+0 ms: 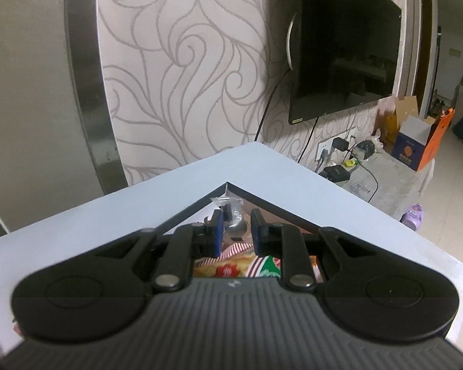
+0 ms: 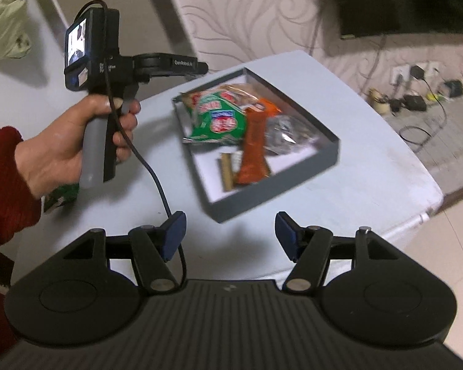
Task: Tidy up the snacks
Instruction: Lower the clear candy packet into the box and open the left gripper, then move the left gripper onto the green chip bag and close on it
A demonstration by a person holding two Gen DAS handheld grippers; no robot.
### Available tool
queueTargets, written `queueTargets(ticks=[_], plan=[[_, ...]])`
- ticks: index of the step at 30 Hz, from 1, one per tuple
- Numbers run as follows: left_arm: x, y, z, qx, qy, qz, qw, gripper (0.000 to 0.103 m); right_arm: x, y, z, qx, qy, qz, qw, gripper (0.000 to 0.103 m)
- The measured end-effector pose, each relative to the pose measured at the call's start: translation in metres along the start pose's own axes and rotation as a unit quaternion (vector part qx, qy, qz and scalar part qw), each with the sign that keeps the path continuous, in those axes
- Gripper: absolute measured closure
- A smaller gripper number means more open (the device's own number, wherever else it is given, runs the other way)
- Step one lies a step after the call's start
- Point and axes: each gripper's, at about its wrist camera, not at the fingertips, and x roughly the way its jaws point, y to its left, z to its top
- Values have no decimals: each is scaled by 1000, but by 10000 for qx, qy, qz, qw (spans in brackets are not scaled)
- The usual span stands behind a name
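While the left tool (image 1: 236, 226) hangs over the grey box's (image 2: 293, 182) far corner, clenched with nothing gripped, the right tool (image 2: 230, 236) hovers released before the box. Inside the box on the bench (image 2: 370, 166) lie a green snack bag (image 2: 220, 121) and an orange packet (image 2: 254, 151).

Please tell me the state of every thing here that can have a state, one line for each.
Left gripper: shut, holding nothing that shows.
Right gripper: open, empty.
Grey box: open, no lid on it, partly filled.
Green snack bag: lying in the box.
Orange packet: lying in the box.
Television: screen dark.
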Motion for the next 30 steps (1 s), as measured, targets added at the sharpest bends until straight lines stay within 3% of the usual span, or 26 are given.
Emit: queueTargets(ticks=[13, 25, 27, 29, 30], plan=[[32, -6, 5, -40, 220, 95, 9997, 81, 9, -10, -3, -4, 374, -145, 9992, 33], [32, -7, 5, -119, 245, 9, 9996, 79, 14, -12, -1, -40, 480, -76, 9988, 30], [31, -6, 5, -138, 240, 33, 9996, 73, 15, -11, -1, -61, 480, -68, 9988, 30], [28, -5, 4, -167, 175, 45, 9997, 56, 15, -10, -1, -72, 489, -59, 9988, 30], [25, -5, 3, -188, 122, 41, 9997, 54, 15, -10, -1, -68, 495, -54, 9987, 30]])
